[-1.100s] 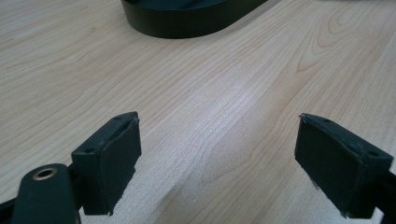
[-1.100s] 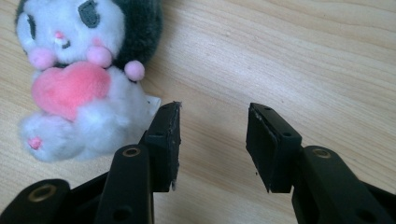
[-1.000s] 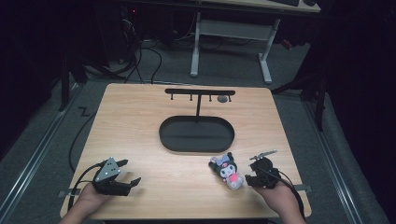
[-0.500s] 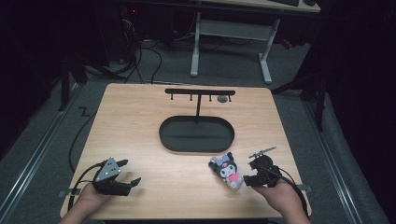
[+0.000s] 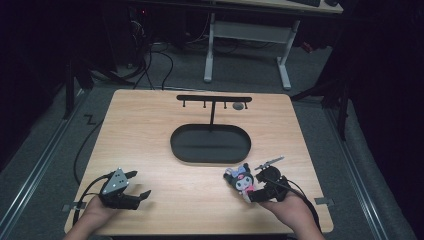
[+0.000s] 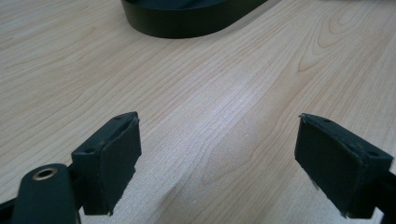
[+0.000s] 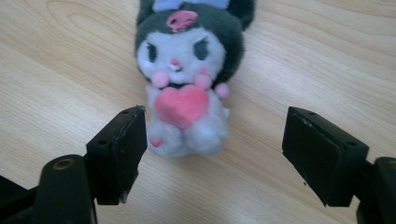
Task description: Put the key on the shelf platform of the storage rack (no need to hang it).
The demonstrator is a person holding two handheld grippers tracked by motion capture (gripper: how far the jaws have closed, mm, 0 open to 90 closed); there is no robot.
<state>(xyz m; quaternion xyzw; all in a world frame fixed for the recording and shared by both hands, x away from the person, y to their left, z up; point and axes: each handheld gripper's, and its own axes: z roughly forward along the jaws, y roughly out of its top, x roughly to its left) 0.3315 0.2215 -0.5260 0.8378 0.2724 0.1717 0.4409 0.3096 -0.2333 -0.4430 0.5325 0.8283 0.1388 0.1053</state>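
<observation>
High view first: I see the plush toy (image 5: 241,181) lying on the wooden surface (image 5: 150,135) near the front right, just in front of the black oval tray (image 5: 210,145) and apart from it. My right tongs (image 5: 256,192) sit right beside the toy on its right, held in the right hand (image 5: 287,212). Their jaws have just been opening, and in the right gripper view they stand wide, one on each side of the toy's lower body (image 7: 184,116), neither pad pressing on it; the left pad is very close to the toy's side, and I cannot say whether it brushes the fur. The toy faces this camera, dark hood, white face, a pink heart against its chest, resting on the surface.

My left tongs (image 5: 137,185) are at the front left, well apart from the toy, held in the left hand (image 5: 95,215). In the left gripper view their jaws are spread wide over bare wood, nothing between them, with the tray's dark wall (image 6: 187,23) ahead.

Behind the tray stands a black T-shaped rack (image 5: 214,100) with small hooks.
</observation>
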